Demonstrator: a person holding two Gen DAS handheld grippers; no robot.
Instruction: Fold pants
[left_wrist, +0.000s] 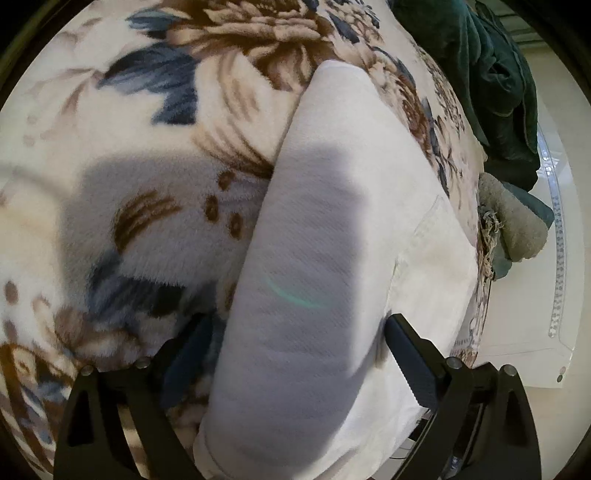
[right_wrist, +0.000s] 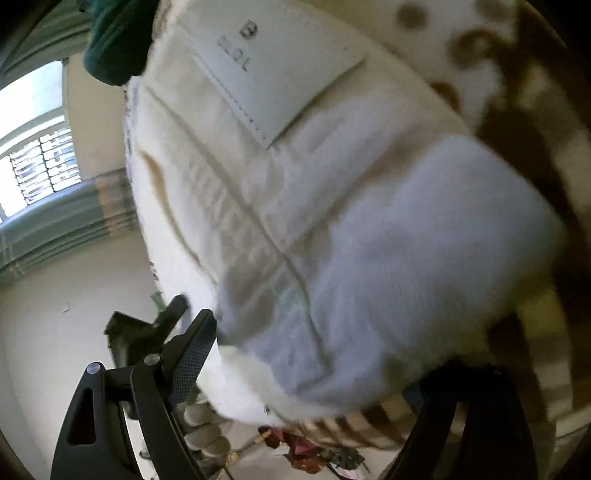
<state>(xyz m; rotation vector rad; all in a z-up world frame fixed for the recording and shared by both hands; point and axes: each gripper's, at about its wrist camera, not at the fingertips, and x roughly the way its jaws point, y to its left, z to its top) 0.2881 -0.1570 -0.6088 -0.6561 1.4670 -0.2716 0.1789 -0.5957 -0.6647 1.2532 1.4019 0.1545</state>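
The white pants (left_wrist: 332, 221) are laid on a fleece blanket (left_wrist: 129, 166) with a brown and blue flower pattern. In the left wrist view they are seen as a long folded band that runs from the bottom of the picture up toward the top, with a stitched pocket edge on their right side.

The left gripper (left_wrist: 295, 354) is held low over the near end of the pants. Its jaws are spread wide, one on each side of the folded band, and the cloth passes between them; it cannot be told whether the pads touch the fabric.

In the right wrist view, which is blurred, the pants (right_wrist: 295, 203) are seen very close, with a white label patch (right_wrist: 277, 70) sewn near the waist. The right gripper (right_wrist: 314, 365) is also spread wide around the edge of the pants, and nothing is seen pinched.

A dark green cloth (left_wrist: 491, 74) is lying at the far edge of the blanket, near a grey towel (left_wrist: 513, 221).
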